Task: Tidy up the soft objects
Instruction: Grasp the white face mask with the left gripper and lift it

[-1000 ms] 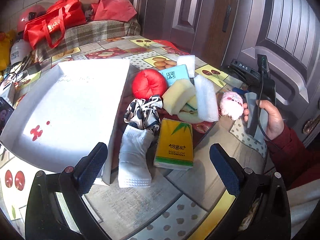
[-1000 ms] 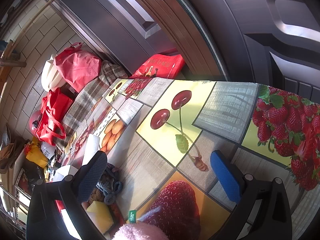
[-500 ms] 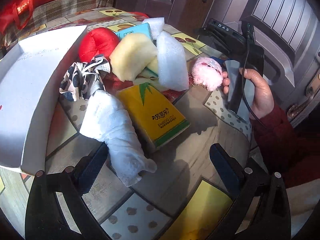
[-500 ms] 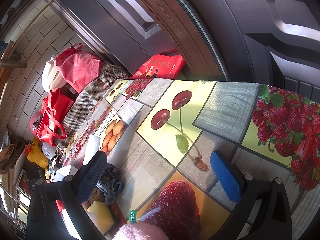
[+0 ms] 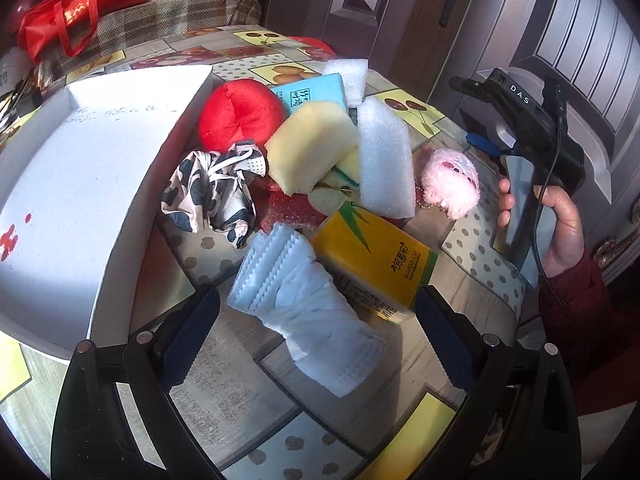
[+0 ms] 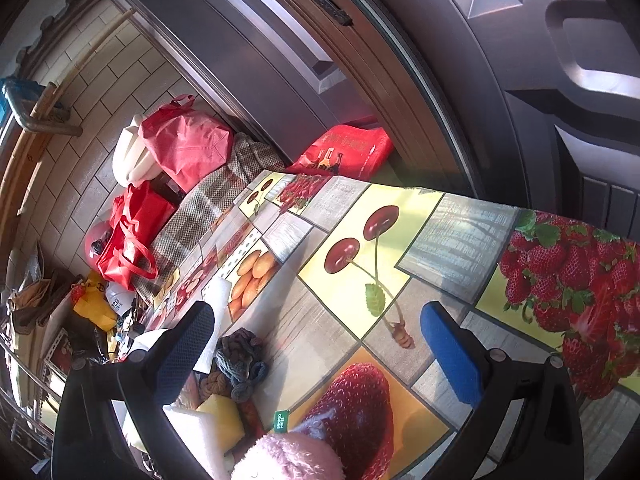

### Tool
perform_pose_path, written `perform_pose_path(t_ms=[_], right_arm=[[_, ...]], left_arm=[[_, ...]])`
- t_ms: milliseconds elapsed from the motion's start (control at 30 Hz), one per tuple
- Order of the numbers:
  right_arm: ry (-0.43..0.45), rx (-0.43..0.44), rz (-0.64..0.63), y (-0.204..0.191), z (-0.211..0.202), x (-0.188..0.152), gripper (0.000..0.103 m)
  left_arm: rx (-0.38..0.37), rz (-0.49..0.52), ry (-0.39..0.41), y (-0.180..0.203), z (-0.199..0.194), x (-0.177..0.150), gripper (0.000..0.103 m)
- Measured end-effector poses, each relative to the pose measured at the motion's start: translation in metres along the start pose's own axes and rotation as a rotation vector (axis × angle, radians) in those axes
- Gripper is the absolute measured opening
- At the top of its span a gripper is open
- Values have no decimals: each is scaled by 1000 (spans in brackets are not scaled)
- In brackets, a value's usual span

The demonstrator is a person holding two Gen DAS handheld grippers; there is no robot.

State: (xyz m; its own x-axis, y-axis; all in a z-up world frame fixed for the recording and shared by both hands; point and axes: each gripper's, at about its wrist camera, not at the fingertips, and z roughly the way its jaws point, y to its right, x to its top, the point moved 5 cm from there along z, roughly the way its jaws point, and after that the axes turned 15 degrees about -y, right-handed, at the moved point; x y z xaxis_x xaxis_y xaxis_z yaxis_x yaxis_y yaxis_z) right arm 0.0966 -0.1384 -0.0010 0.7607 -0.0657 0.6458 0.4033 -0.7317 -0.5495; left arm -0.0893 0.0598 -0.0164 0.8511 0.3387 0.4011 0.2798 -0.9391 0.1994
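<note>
Fingers [image 5: 188,332] on my left gripper [image 5: 316,320] stand wide apart, straddling a folded white cloth [image 5: 304,304] on the tabletop [image 5: 248,392] without clamping it. Beside it I see a yellow tissue pack [image 5: 376,260], patterned fabric [image 5: 212,196], yellow sponge [image 5: 312,148], white foam [image 5: 386,160], red cushion [image 5: 238,118] and pink plush [image 5: 450,184]. Left of them, the white box [image 5: 80,184] holds nothing. My right gripper [image 6: 320,344] is also spread, gripping nothing.

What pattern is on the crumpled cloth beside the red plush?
The crumpled cloth has a black-and-white cow-spot print, clearest in the left wrist view.
</note>
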Motion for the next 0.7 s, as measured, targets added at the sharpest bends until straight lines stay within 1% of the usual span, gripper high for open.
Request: perform_pose_path(t_ms=[67, 100, 133, 167, 200, 233, 300, 333, 367, 433, 500, 567, 633, 667, 700], right_arm=[[2, 5, -139, -16, -15, 1, 103], [-8, 6, -220, -26, -21, -1, 103], [-28, 3, -303, -35, -25, -6, 103], [-50, -7, -374, -43, -26, -11, 103], [-86, -14, -429, -49, -25, -18, 103], [-125, -13, -470, -54, -21, -24, 103], [-218, 1, -507, -61, -9, -35, 103], [-277, 14, -504, -58, -3, -41, 103], [-309, 6, -524, -61, 3, -47, 103], [-364, -41, -571, -64, 14, -59, 103], [-396, -87, -619, -66, 22, -71, 103], [-420, -128, -650, -65, 28, -79, 103], [-439, -159, -652, -61, 32, -82, 103], [-450, -165, -645, -60, 34, -81, 101], [-458, -161, -637, -58, 35, -80, 98]], left_arm=[[14, 0, -21, -2, 6, 1, 80], [-3, -2, -22, -3, 6, 0, 78], [-7, -2, -21, -4, 6, -1, 70], [14, 6, -24, -6, 6, -2, 64], [39, 16, -29, -7, 7, -4, 56], [52, 19, -36, -8, 8, -6, 50], [51, 26, -35, -8, 6, -10, 50], [54, 26, -36, -8, 5, -11, 50], [59, 24, -37, -8, 5, -11, 50], [64, 17, -37, -10, 5, -9, 50], [64, 14, -34, -10, 7, -4, 50], [79, 45, -35, -6, 10, -2, 50], [88, 74, -38, -3, 12, -1, 45], [79, 84, -39, -1, 12, -1, 42], [73, 93, -39, -1, 12, -2, 40]])
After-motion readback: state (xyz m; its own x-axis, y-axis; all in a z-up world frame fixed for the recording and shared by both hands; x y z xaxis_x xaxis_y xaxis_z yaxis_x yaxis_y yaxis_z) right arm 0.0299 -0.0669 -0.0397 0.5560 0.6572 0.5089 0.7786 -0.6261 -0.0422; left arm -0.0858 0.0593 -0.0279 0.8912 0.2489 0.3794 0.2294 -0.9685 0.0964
